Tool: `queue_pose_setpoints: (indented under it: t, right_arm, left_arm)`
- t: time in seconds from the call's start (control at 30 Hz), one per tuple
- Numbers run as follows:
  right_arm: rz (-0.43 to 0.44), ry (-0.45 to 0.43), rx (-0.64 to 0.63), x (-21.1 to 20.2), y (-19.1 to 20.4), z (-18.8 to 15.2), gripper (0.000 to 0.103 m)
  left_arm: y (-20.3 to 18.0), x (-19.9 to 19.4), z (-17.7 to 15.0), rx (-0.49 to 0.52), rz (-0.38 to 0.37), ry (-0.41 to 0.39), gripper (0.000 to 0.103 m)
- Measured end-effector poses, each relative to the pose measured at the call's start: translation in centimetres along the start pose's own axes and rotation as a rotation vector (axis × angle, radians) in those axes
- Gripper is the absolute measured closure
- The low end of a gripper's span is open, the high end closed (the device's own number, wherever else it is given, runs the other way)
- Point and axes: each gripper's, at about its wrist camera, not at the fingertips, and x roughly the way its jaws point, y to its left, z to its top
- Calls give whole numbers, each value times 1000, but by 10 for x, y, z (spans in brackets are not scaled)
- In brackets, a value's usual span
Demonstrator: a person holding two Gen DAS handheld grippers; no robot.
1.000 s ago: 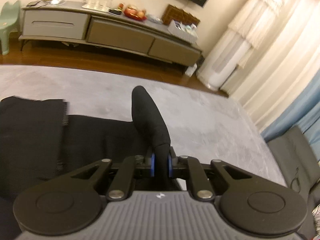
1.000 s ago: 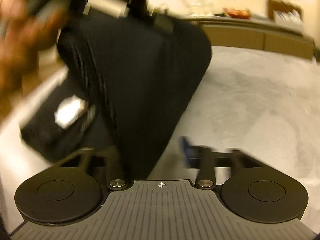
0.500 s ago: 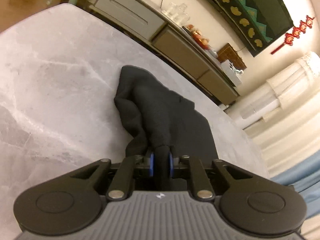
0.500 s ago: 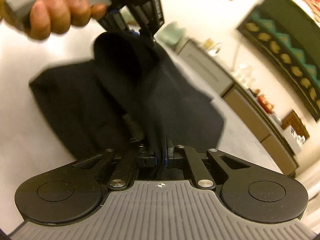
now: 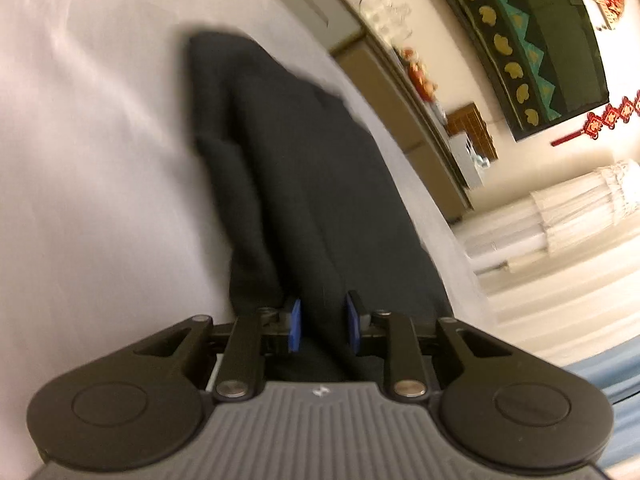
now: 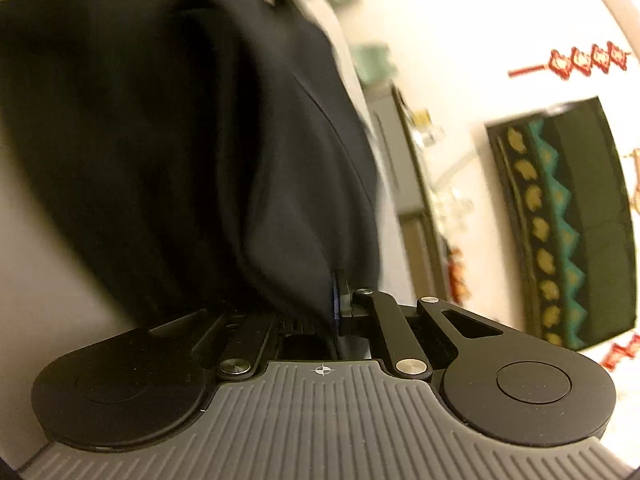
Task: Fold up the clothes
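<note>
A black garment [image 5: 304, 184] lies folded lengthwise on the pale grey table [image 5: 100, 200], running away from my left gripper [image 5: 323, 322]. That gripper's jaws are opening. Its blue pads [image 5: 295, 325] stand apart, with the near end of the cloth lying loose between them. In the right wrist view the same black garment [image 6: 160, 140] bulges up close to the lens and hides the left finger. My right gripper [image 6: 334, 308] is shut on a fold of it, and only one blue pad edge shows. Both views are blurred and tilted.
A low sideboard [image 5: 400, 92] with glasses and a red fruit bowl runs behind the table. A dark wall hanging [image 5: 540, 40] and white curtains [image 5: 560, 220] are beyond. A pale green chair [image 6: 374, 62] stands at the far side.
The left jaws, pinched on a cloth fold before, have parted, and the garment now lies flat and long. The right gripper has closed on the garment, rolled over and come closer to it.
</note>
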Motion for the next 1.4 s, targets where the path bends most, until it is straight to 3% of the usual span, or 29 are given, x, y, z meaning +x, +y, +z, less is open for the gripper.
queue_pose_setpoints:
  t: [0.03,0.07,0.13,0.3,0.37,0.4,0.47,0.53,0.6,0.63,0.67,0.73,0.83,0.93,1.0,1.07,1.23,1.3,1.4]
  right_arm:
    - [-5,21,-18,5,-6,-14,85]
    - [-2,59,-19,6,-14,-25,66]
    - [4,120,70,-8,-38,-40,45]
    - [67,165,540,-77,-81,-62,45]
    - [163,82,776,-102,-91,-52,45]
    - [210,33,816,-108,-89,-41,44]
    - [302,-65,880,-119,-83,-18,31]
    - [271,-78,736,-114,-60,5,32]
    - [248,-50,586,-97,-42,25,51]
    - [258,-16,554,-89,-37,29,75]
    - [269,19,528,-81,-31,33,90]
    - [253,36,531,-88,-34,39,100]
    - [233,-23,485,-123,-31,58,100]
    - [203,23,374,-117,1,60,99]
    - [165,23,357,-118,7,60,91]
    - [126,21,342,-119,13,60,91]
    - [59,11,166,-116,36,51,93]
    - [30,32,132,-110,37,36,93]
    - [39,45,159,-105,23,9,92]
  left_arm:
    - [-6,3,-4,16,-9,27,75]
    - [-12,5,-6,42,-7,40,75]
    - [-16,-3,-2,62,-22,25,75]
    - [1,-31,33,-10,-40,-45,69]
    - [10,-31,42,-20,-28,-54,68]
    - [12,-29,43,-20,-20,-47,68]
    - [16,-24,46,-20,-5,-33,68]
    - [21,-23,44,-8,21,-30,68]
    - [30,-27,43,0,46,-35,68]
    - [33,-28,43,0,45,-37,70]
    - [36,-30,43,-6,42,-40,71]
    - [41,-34,44,-17,37,-44,73]
    - [46,-37,46,-20,33,-46,74]
    - [49,-38,50,-12,33,-44,75]
    - [51,-42,51,-8,44,-54,77]
    - [55,-47,54,5,70,-77,88]
    - [65,-59,60,-20,127,-133,99]
    - [62,-66,58,-8,138,-128,99]
    - [45,-77,52,72,132,-129,88]
